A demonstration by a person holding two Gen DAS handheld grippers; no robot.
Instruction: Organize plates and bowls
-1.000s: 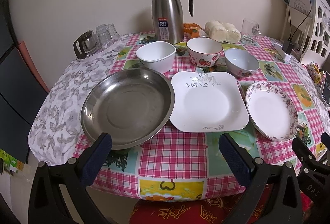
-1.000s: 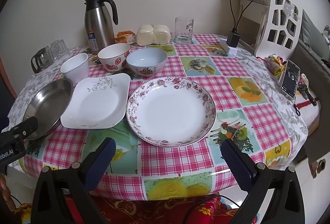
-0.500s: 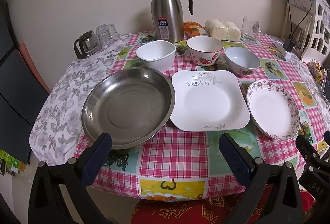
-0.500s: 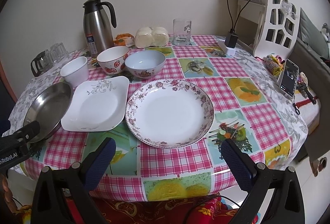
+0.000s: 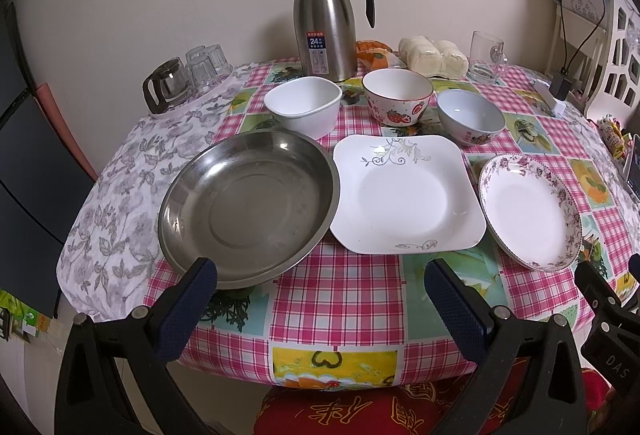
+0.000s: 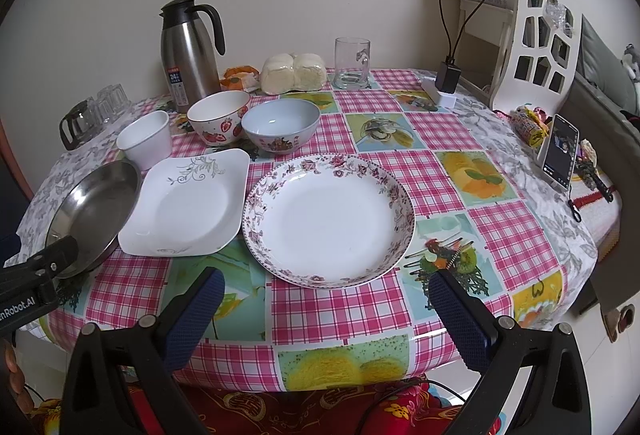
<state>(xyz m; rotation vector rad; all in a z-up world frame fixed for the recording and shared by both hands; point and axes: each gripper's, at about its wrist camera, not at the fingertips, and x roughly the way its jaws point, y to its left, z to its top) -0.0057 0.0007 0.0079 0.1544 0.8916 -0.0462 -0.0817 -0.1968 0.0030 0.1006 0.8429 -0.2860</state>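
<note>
Hovering with jaws apart, left gripper [image 5: 320, 295] and right gripper [image 6: 326, 299] face the square plate [image 5: 404, 195], empty.

Front row, left to right: round steel pan [image 5: 248, 207], rim touching the square white plate [image 5: 404, 195] with grey vine print; round floral-rimmed plate [image 6: 328, 219] just beside it; all upright, empty. Back row: plain white bowl [image 5: 304, 105]; strawberry-print bowl [image 5: 398, 101]; pale blue bowl [image 6: 280, 125]; upright, empty, close but apart.
</note>
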